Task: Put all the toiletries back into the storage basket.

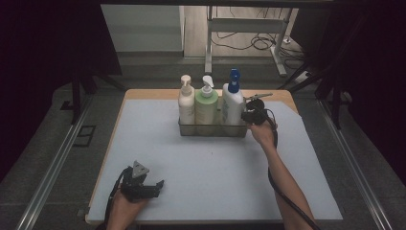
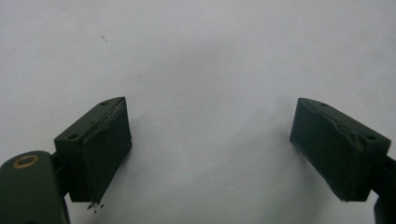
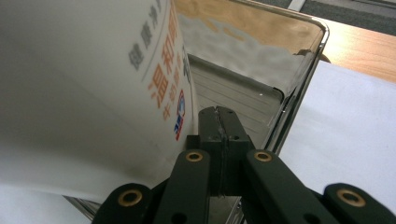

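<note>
Both arms reach forward (right claw (image 3: 219,140) at tray (image 3: 299,88)).

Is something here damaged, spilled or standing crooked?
Nothing spilled; the three bottles stand upright in the tray. One small oddity: the left gripper has chipped, ragged pads, with dark crumbs on the mat below.

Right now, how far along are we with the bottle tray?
Done: three pump bottles stand in the metal tray. In hand: the right tool is shut at the tray's right end, beside the blue-capped bottle; whether it pinches the wall is unclear. Left: the left tool sits open over the mat, so moving the tray looks not yet begun.
</note>
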Available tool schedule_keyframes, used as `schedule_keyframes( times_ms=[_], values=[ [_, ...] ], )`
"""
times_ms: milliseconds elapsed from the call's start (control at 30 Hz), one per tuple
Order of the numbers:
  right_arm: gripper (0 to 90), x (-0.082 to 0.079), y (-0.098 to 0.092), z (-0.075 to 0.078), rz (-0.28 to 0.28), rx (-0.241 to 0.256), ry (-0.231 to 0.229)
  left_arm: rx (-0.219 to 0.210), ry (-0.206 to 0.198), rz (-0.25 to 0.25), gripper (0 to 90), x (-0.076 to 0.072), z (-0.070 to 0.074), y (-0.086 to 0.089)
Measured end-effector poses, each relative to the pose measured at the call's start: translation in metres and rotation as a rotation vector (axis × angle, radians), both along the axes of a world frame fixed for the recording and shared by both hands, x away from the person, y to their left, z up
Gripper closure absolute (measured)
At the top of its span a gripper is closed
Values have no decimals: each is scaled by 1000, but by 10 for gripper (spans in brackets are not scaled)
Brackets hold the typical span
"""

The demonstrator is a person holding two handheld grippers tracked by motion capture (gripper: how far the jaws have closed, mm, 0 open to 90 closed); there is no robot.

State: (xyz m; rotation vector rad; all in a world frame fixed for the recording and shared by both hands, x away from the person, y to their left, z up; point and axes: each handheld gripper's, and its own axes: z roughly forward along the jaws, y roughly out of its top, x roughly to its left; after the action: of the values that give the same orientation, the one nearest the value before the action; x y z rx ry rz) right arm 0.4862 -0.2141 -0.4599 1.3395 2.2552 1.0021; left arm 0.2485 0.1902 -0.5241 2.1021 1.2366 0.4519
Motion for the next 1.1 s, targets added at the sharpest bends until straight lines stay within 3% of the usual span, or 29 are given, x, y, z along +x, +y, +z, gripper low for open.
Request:
schedule_keyframes(
  times_ms=[800,1100],
  values=[
    [897,-6,24,-3,63,-26,5,0,0,0,122,0,0,0],
    [897,-10,23,-1,65,-19,3,0,0,0,122,0,0,0]
  ],
)
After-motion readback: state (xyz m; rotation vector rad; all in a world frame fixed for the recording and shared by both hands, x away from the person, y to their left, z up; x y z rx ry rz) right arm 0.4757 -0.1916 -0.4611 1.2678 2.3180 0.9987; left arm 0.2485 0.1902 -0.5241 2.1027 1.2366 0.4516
